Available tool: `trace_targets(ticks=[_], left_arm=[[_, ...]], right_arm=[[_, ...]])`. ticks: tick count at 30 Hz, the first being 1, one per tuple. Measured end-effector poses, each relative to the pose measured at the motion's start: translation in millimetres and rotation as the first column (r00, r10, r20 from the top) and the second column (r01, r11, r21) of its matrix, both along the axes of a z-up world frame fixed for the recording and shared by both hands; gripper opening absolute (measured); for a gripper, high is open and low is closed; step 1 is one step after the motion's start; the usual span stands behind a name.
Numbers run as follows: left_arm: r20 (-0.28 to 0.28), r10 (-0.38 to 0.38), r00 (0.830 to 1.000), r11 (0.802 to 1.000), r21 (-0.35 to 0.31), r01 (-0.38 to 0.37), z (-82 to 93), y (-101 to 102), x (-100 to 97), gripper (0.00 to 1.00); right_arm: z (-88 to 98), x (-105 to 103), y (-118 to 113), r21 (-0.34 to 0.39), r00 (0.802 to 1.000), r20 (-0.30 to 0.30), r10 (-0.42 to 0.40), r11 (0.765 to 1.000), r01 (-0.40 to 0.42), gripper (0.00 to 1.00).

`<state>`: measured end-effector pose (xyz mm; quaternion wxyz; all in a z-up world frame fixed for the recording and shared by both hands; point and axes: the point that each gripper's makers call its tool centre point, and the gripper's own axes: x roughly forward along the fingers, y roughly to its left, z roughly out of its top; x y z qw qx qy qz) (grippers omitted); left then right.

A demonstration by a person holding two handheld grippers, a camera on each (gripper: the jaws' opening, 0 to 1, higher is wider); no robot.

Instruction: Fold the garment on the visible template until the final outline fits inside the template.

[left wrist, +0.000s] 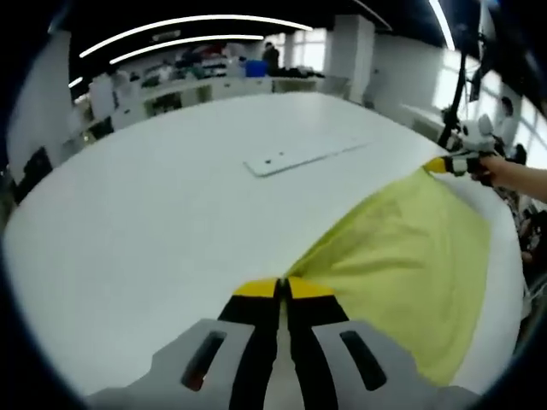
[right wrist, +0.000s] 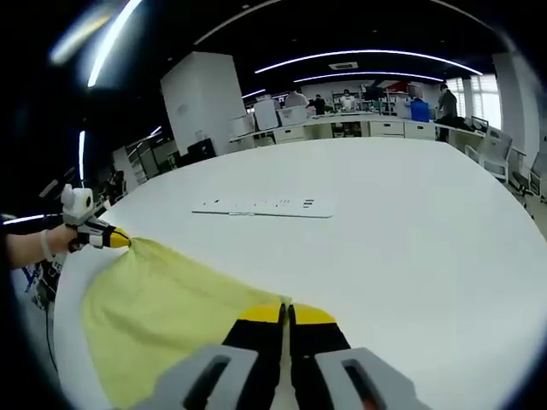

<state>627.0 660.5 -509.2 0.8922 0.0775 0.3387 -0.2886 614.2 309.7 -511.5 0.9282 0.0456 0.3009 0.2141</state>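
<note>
**Yellow garment held taut between both hand-held grippers above the white worktop**

The left hand-held gripper (left wrist: pixel 283 289) is seen clenched on one corner of the yellow garment (left wrist: pixel 402 273), its yellow-tipped jaws pressed together with cloth pinched between them. The right hand-held gripper (right wrist: pixel 286 313) is likewise clamped on another corner, jaws closed on the fabric. In each view the other gripper is seen at the far end of the cloth, gripping its corner.

From the left hand-held gripper the garment spreads forward and to the right, its stretched edge running straight from the jaws to the right hand-held gripper. From the right hand-held gripper it spreads forward and to the left in the same manner. The long axis of the stretched edge therefore lies along the line joining the two grippers, and the body of the cloth hangs or drapes below that line toward the near edge of the worktop (left wrist: pixel 171 213). Neither hand is nearer: each holds its own end.

A flat white strip (right wrist: pixel 263 206) is seen lying on the worktop well ahead of both grippers, apart from the cloth. Whether it belongs to the template cannot be told; no template outline can be made out on the surface.

The fold is judged not yet made.
</note>
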Motion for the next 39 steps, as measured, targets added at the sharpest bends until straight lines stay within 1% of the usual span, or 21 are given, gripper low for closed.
trace_targets(ticks=[2,3,5,6,7,8,11,12,15,18,21,24,26,27,29,31,34,37,39], left_arm=[[0.012,0.0,1.0,1.0,0.002,0.0,2.4,2,-0.2,0.02],[0.023,0.005,1.0,1.0,0.002,-0.005,4.2,4,0.5,0.04],[0.028,0.004,1.0,1.0,-0.008,-0.004,6.5,8,-0.9,0.12],[0.026,0.011,1.0,1.0,-0.023,-0.01,7.6,9,-1.6,0.17],[0.021,0.015,1.0,0.999,-0.033,-0.015,7.9,9,-2.3,0.21],[0.025,0.016,1.0,0.998,-0.055,-0.014,10.7,10,-5.7,0.25],[0.035,0.012,0.999,0.997,-0.077,-0.009,14.9,13,-13.9,0.34],[0.032,0.007,0.999,0.996,-0.089,-0.004,16.1,12,-17.4,0.37],[0.032,0.005,0.999,0.994,-0.111,-0.001,20.2,15,-27.3,0.4],[0.027,0.01,1.0,0.987,-0.164,-0.005,27.1,15,-40.2,0.41],[0.021,0.011,1.0,0.982,-0.188,-0.007,32.2,14,-52.1,0.39],[0.033,-0.005,0.999,0.98,-0.201,0.011,36.8,12,-62.9,0.4],[0.034,-0.001,0.999,0.973,-0.23,0.009,39.9,10,-69.4,0.4],[0.022,0.011,1.0,0.969,-0.247,-0.005,40.5,10,-72.5,0.43],[0.026,0.009,1.0,0.968,-0.252,-0.002,41.7,9,-77.0,0.45],[0.031,0.003,0.999,0.963,-0.269,0.005,45.7,8,-83.1,0.44],[0.036,0.008,0.999,0.956,-0.293,0.003,52.7,7,-90.3,0.45],[0.047,0.003,0.999,0.955,-0.298,0.011,58.2,6,-97.5,0.44],[0.056,0.004,0.998,0.953,-0.304,0.014,61.4,7,-105.8,0.41]], right_arm=[[1.9,-1,0,-0.021,1.0,0.015,0.014,1.0,-0.014,0.0],[3.9,0,-1,-0.027,1.0,0.028,0.01,1.0,-0.009,0.06],[8.2,2,-3,-0.016,0.999,0.047,-0.015,1.0,0.016,0.23],[11.1,3,-2,0.011,0.998,0.051,-0.022,1.0,0.021,0.34],[11.9,2,-1,0.021,0.999,0.048,-0.024,1.0,0.023,0.4],[14.1,1,0,0.031,0.998,0.053,-0.017,0.999,0.016,0.43],[18.8,-6,5,0.031,0.997,0.074,0.011,0.999,-0.013,0.48],[20.0,-8,7,0.039,0.997,0.077,0.02,0.999,-0.023,0.52],[23.8,-17,11,0.052,0.996,0.087,0.036,0.998,-0.041,0.6],[27.2,-25,12,0.051,0.995,0.092,0.047,0.997,-0.052,0.64],[33.0,-35,13,0.064,0.994,0.095,0.06,0.996,-0.066,0.65],[40.7,-48,16,0.072,0.992,0.103,0.075,0.994,-0.082,0.66],[43.7,-55,17,0.076,0.991,0.103,0.083,0.993,-0.091,0.66],[44.9,-58,17,0.075,0.991,0.103,0.083,0.993,-0.091,0.67],[48.6,-67,17,0.08,0.99,0.106,0.091,0.992,-0.1,0.68],[51.1,-76,17,0.081,0.99,0.108,0.095,0.991,-0.104,0.67],[54.3,-86,17,0.09,0.99,0.11,0.092,0.991,-0.102,0.67],[57.1,-97,18,0.111,0.989,0.119,0.086,0.989,-0.1,0.67],[56.1,-104,20,0.123,0.99,0.115,0.085,0.987,-0.099,0.67]])
